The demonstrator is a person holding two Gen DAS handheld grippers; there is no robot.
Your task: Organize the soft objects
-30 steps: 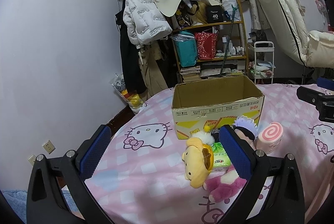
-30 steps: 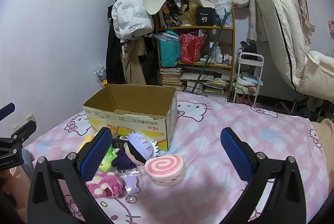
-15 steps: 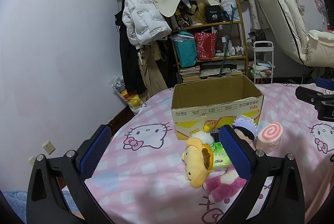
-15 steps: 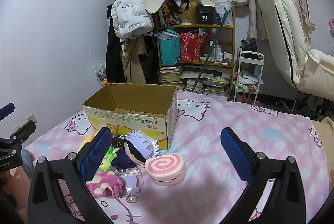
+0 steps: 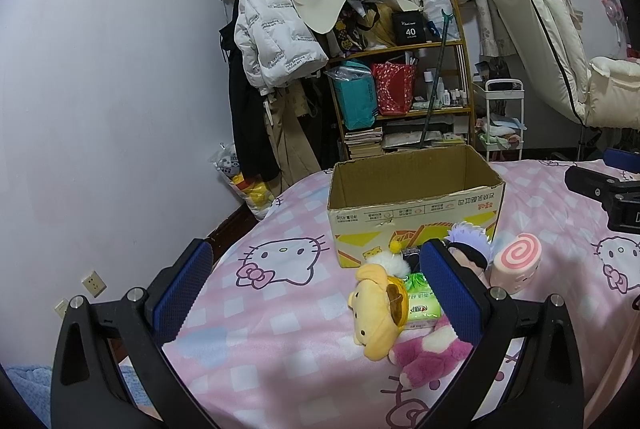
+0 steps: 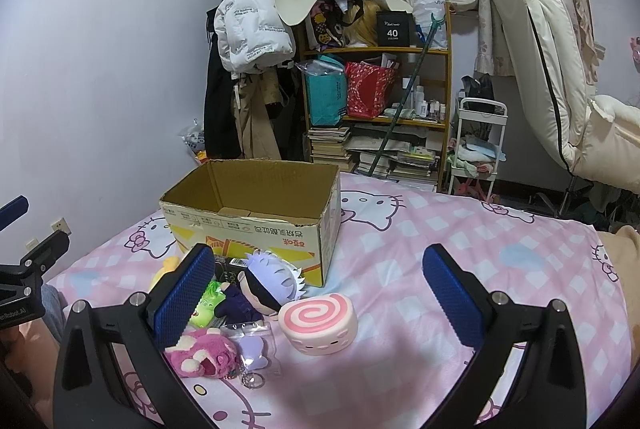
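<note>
- Two grippers, both spread wide and holding nothing; you have them level above the pink cat-print bedspread (image 6: 440,229), pointing toward the far wall.
- Your left gripper (image 5: 316,285) hovers over bare bedspread at the left; its right finger (image 5: 452,293) crosses in front of the toy cluster.
- The yellow plush (image 5: 376,313) lies leftmost in the cluster, with the green tissue pack (image 5: 420,301) just beside it and the pink plush (image 5: 428,353) nearer you.
- The open cardboard box (image 6: 256,213) stands upright behind the toys, touching or nearly touching them.
- Your right gripper (image 6: 320,297) frames the white-haired doll (image 6: 272,285) and the pink swirl-roll squishy (image 6: 320,321); its left finger (image 6: 180,297) overlaps the cluster's left part.
- A clear pouch with a purple charm (image 6: 252,345) lies between the pink plush and the squishy.
</note>
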